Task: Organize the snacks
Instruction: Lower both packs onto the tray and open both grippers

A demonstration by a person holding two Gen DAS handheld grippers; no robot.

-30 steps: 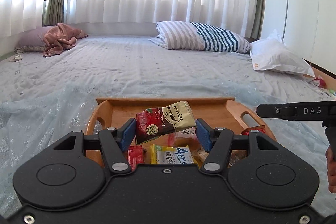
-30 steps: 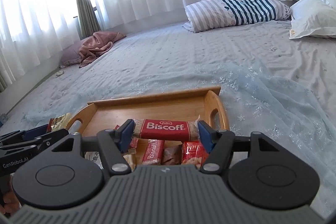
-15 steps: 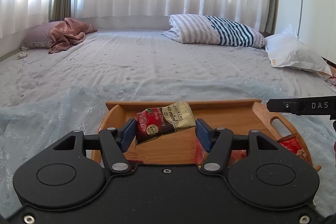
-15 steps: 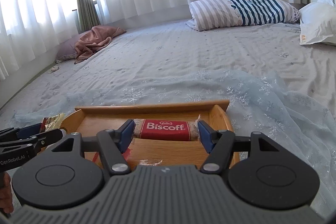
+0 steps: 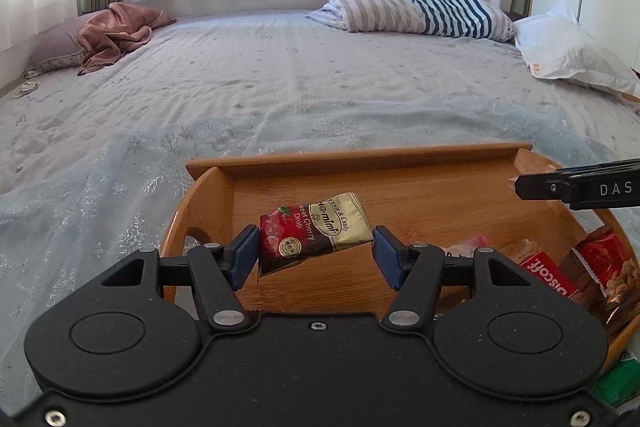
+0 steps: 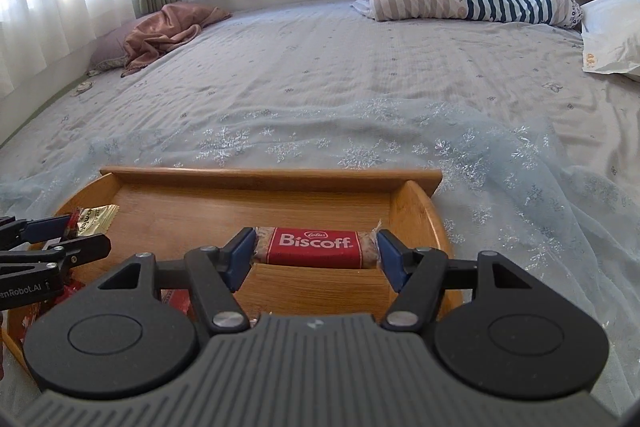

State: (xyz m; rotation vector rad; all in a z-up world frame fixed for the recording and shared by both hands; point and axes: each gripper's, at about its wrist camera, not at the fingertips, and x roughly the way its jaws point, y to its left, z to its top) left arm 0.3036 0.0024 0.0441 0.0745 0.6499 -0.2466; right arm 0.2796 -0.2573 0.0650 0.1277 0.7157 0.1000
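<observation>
My left gripper point(image 5: 314, 253) is shut on a red and gold cherry candy packet point(image 5: 312, 237) and holds it above the left part of the wooden tray point(image 5: 360, 157). My right gripper point(image 6: 316, 251) is shut on a red Biscoff biscuit pack point(image 6: 316, 247) above the right part of the same tray point(image 6: 272, 175). Several loose snack packs point(image 5: 576, 267) lie at the tray's near right in the left wrist view. The left gripper with its packet shows at the left edge of the right wrist view point(image 6: 52, 239).
The tray sits on a pale blue snowflake cloth point(image 6: 500, 167) spread over a grey bed. A striped pillow point(image 5: 416, 7), a white bag point(image 5: 568, 47) and a pink cloth point(image 5: 116, 35) lie at the far side. A green pack point(image 5: 616, 383) lies beside the tray.
Both grippers have moved forward and apart over the tray, each still holding its pack. The pile of snacks has slid towards the near edge of both views.
</observation>
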